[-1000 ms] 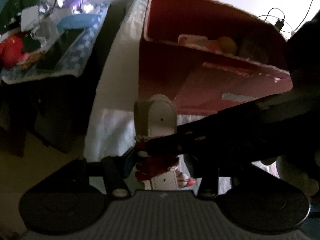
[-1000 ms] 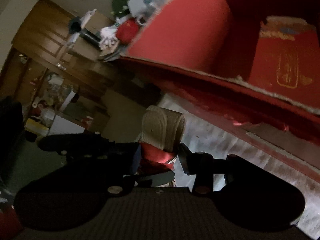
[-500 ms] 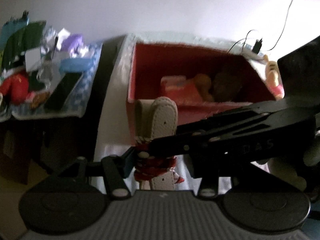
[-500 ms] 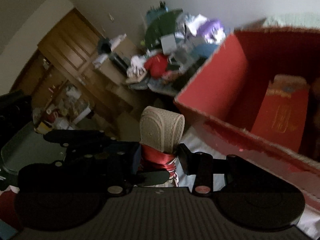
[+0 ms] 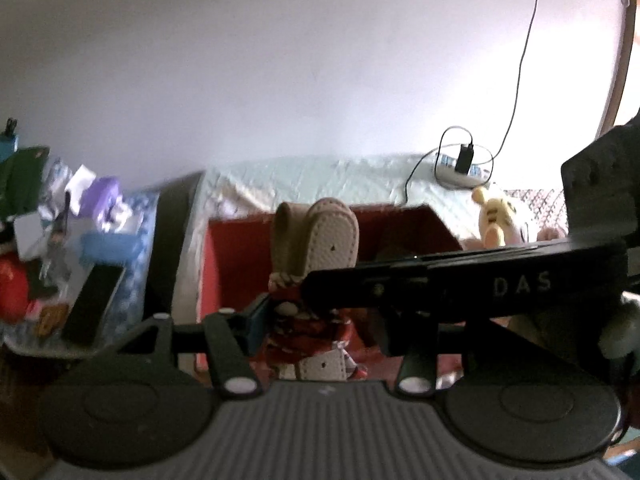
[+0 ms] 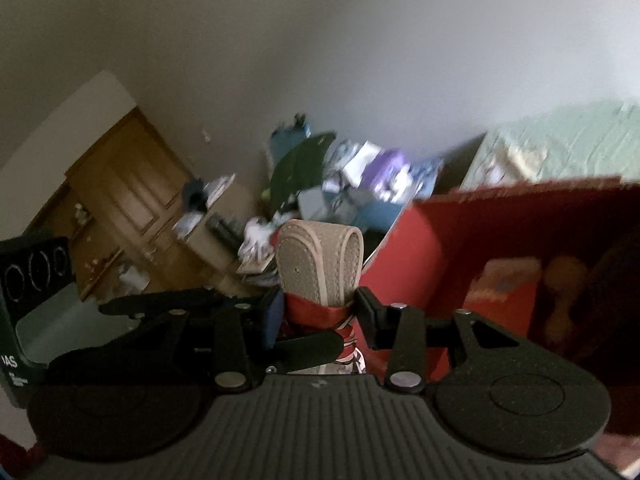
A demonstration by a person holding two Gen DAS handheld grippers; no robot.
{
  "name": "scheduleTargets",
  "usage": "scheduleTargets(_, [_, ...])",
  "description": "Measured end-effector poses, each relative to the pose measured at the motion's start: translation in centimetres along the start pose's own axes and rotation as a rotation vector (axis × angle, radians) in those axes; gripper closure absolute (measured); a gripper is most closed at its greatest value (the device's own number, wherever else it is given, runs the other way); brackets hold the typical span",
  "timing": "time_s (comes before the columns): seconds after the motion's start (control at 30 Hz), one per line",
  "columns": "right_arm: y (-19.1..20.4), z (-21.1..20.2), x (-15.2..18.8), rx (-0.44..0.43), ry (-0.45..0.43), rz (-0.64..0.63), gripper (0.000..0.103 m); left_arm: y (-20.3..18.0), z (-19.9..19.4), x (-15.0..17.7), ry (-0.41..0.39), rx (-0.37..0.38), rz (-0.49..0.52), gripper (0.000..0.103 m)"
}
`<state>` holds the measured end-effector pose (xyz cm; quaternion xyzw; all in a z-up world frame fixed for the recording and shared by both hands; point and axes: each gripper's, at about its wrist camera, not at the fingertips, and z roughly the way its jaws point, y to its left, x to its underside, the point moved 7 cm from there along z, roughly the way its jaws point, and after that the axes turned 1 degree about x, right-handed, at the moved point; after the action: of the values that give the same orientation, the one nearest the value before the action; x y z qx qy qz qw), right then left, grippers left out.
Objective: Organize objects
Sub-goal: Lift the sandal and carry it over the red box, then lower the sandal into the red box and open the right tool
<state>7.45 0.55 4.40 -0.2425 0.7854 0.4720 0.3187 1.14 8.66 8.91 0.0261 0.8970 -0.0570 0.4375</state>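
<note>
Compared with a second ago both cameras have tipped way up: back then the red box (image 5: 400, 224) filled the upper half of each view, now it sits low around mid-frame and most of the picture is bare wall. The rolled beige belt (image 5: 320, 240) tied with red ribbon (image 5: 308, 328) hasn't budged in the grip, though. Readable text: the other tool's black arm crossing the left view from 3 o'clock says "DAS" in pale letters, and in the right view a dark green part at 9 o'clock shows "IAS"; the smaller print under it is too blurry to read. The left tongs (image 5: 316, 316) are closed down on the ribbon-wrapped middle of the belt, whose rounded end sticks up toward 12 o'clock in front of the box. The right tongs (image 6: 320, 312) pinch the same bundle, so the belt (image 6: 320, 268) stands straight up between them with the ribbon (image 6: 316, 316) at finger level and the box (image 6: 404, 260) off at 3 o'clock. Around the edges: a yellow plush toy (image 5: 494, 220) at 2 o'clock on the bed (image 5: 320, 176) behind the box, and a cluttered table (image 5: 132, 248) at 9 o'clock.
</note>
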Motion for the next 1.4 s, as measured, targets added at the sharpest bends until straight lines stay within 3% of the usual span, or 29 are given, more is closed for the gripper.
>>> scheduleTargets(0.17, [-1.4,0.5,-1.7,0.048,-0.04,-0.003,0.06,0.1,2.1,-2.0,-0.021,0.007,0.016,0.055])
scheduleTargets(0.33, [-3.4,2.7,-2.2,0.078,-0.015,0.042,0.061,1.1,5.0,-2.4,0.01,-0.016,0.013,0.055])
scheduleTargets(0.63, [-6.3,7.3,-0.3,0.136,0.183,0.098,0.061,4.0,9.9,0.6,0.154,-0.035,-0.069,0.055])
scheduleTargets(0.93, [-8.5,9.9,1.2,0.128,0.334,0.169,0.061,5.4,12.3,2.4,0.238,-0.058,-0.098,0.055])
scheduleTargets(1.13, [-9.5,10.6,1.7,0.119,0.376,0.245,0.059,4.8,13.0,2.5,0.244,-0.118,-0.016,0.055])
scheduleTargets(1.4, [-10.0,10.2,1.4,0.084,0.35,0.298,0.056,5.1,13.0,2.2,0.245,-0.12,-0.046,0.053])
